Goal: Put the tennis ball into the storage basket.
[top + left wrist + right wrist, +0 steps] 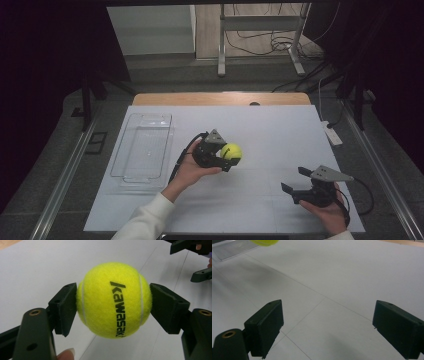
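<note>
My left tool (226, 156) is clamped on the yellow tennis ball (232, 151), one black pad pressed to each side of it, and in the left gripper view the ball (113, 300) sits squarely between the jaws with the dark lettering "kawasaki" running down its face. I hold it up off the white surface (280, 135), near the middle and a little left of centre, with my left hand (190, 170) wrapped under the tool and my white sleeve (145, 220) coming in from the bottom edge. A fingertip (66, 355) of mine shows at the bottom of the left gripper view. My right tool (296, 181) rests low near the front right part of the surface, well apart from the ball, its jaws spread wide with nothing between them; in the right gripper view the two pads (265, 326) stand far apart over bare white sheet crossed by thin lines. A clear plastic tray (131, 172) lies on the left side of the surface, just beside my left forearm, and it looks empty. Beyond the white sheet a strip of wooden tabletop (220, 98) shows at the far edge.
</note>
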`<state>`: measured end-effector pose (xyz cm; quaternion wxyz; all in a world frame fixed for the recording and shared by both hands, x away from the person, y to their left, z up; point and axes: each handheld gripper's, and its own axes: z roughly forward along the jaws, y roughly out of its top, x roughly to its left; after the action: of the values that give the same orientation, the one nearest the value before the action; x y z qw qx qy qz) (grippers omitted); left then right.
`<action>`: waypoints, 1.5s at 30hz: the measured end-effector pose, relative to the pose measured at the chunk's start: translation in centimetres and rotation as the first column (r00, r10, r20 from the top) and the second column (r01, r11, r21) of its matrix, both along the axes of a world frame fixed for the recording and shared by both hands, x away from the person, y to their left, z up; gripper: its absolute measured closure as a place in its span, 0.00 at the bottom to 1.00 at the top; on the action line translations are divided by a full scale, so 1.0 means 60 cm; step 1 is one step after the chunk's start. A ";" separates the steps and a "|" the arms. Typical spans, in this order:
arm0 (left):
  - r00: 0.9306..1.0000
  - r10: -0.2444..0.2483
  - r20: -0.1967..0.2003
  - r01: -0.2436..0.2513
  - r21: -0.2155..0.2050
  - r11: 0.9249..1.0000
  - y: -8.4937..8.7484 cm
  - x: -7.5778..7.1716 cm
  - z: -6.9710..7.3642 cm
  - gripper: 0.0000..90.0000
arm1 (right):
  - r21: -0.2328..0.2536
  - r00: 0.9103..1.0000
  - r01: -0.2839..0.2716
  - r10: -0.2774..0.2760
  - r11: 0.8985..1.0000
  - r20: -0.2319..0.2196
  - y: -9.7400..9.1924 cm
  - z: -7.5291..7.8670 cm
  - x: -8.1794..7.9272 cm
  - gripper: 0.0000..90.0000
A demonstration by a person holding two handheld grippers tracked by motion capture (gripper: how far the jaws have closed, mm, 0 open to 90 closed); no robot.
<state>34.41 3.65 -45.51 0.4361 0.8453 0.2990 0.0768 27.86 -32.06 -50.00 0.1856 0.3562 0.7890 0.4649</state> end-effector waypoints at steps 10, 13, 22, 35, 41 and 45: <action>1.000 0.014 0.015 -0.014 -0.024 1.000 0.011 -0.002 0.011 0.30 | -0.001 1.000 0.000 0.000 1.000 0.000 0.000 0.000 0.000 0.11; 1.000 0.022 0.018 -0.021 -0.029 0.999 0.015 -0.002 0.014 0.30 | 0.001 1.000 0.000 0.000 1.000 0.001 0.000 0.000 0.000 0.11; 0.999 0.036 0.023 -0.035 -0.050 0.998 0.025 0.000 0.022 0.30 | 0.006 1.000 0.001 -0.001 1.000 0.000 -0.001 0.000 -0.001 0.11; 0.998 0.050 0.039 -0.047 -0.075 0.996 0.041 -0.001 0.035 0.30 | 0.000 1.000 0.001 -0.001 1.000 -0.001 -0.001 0.000 0.000 0.11; 0.997 0.056 0.052 -0.052 -0.079 0.996 0.045 -0.003 0.038 0.30 | -0.003 1.000 0.003 -0.003 1.000 0.001 -0.001 0.000 0.000 0.11; 0.996 0.060 0.064 -0.054 -0.087 0.995 0.049 -0.004 0.043 0.30 | -0.003 1.000 0.001 -0.001 1.000 0.001 -0.001 0.000 0.000 0.11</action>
<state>34.14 6.60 -42.92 0.4790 0.8141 0.3113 0.1043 27.85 -32.10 -50.03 0.1871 0.3561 0.7894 0.4638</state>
